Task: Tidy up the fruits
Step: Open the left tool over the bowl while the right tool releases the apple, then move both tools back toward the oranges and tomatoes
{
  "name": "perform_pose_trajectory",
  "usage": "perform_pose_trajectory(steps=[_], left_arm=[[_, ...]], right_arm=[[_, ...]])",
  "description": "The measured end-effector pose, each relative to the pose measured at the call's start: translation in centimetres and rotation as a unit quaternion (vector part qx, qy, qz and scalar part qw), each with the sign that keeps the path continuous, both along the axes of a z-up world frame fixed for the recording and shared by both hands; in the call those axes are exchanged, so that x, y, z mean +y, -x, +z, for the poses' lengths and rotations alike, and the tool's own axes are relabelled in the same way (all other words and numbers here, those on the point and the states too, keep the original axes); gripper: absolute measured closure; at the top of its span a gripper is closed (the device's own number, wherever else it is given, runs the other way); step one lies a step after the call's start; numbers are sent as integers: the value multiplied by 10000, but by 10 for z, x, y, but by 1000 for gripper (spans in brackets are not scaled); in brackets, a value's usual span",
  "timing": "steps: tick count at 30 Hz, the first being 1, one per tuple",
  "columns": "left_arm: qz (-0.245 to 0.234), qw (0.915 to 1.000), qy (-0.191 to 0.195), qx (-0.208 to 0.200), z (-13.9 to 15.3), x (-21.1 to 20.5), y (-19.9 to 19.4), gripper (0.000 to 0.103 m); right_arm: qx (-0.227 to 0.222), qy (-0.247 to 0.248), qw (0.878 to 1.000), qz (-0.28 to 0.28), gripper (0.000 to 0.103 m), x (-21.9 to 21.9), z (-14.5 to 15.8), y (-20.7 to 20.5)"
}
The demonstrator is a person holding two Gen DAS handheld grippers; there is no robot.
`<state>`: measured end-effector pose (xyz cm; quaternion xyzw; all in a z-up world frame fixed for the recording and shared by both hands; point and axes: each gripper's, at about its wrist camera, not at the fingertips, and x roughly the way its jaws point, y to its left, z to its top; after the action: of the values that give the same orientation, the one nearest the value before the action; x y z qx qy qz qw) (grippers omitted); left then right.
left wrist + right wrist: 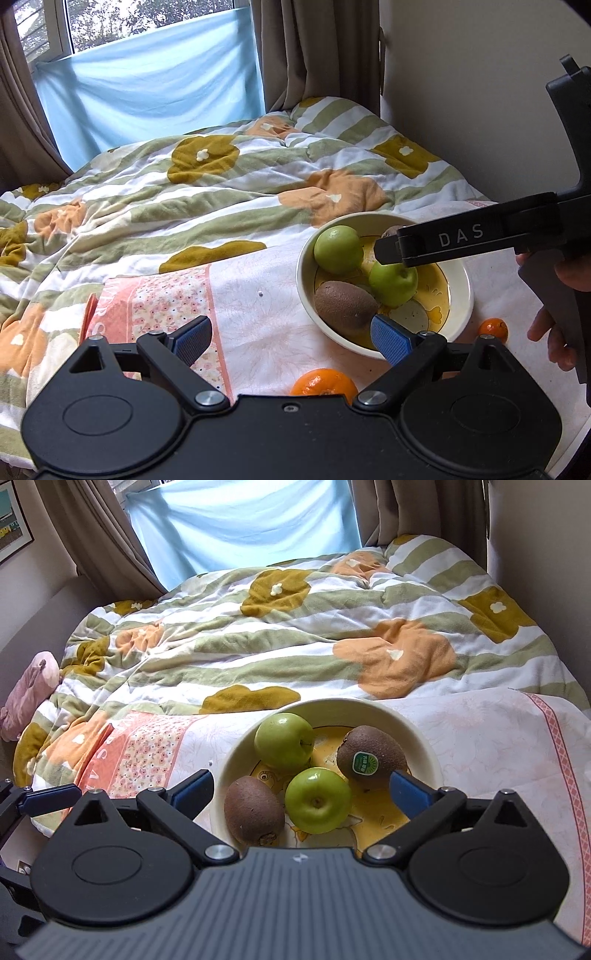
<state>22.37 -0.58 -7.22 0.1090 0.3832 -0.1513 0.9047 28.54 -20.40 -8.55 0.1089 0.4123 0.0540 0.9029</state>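
A cream bowl [424, 734] with a yellow inside sits on a pale floral cloth on the bed. It holds two green apples [283, 741] [317, 799] and two brown kiwis [254, 809] [371, 756], one with a green sticker. My right gripper [301, 788] hangs open and empty just above the bowl; it shows from the side in the left wrist view [386, 254]. My left gripper [291, 338] is open and empty, left of the bowl [306, 273]. A large orange [324, 382] lies just in front of it, and a small orange [493, 330] lies right of the bowl.
A striped quilt [221, 199] with orange and mustard flowers covers the bed behind the cloth. A wall [480, 92] runs along the right, curtains and a blue-covered window [147, 92] at the back. A pink cushion [29, 690] lies at the bed's left side.
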Motion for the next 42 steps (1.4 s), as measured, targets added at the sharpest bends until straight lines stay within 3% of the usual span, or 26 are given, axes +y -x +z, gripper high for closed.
perform_pose_trajectory(steps=[12,20,27,33,42], left_arm=[[449,9980,134,-433,42,-19,59,8],[619,9968,219,-466,48,-37,94,8],[802,9957,253,-391,36,-55,119,8],[907,9953,288,-199,11,-72,132,8],[1167,9926,337,93,-31,-88,123,8]], right_arm=[[-335,371,9979,413,0,-31,62,68],[-568,543,9955,523,0,-58,74,117],[-616,765,9925,732,0,-73,61,148],[-562,730,9926,797,0,-87,33,168],[-489,809,9911,942,0,-98,-15,167]])
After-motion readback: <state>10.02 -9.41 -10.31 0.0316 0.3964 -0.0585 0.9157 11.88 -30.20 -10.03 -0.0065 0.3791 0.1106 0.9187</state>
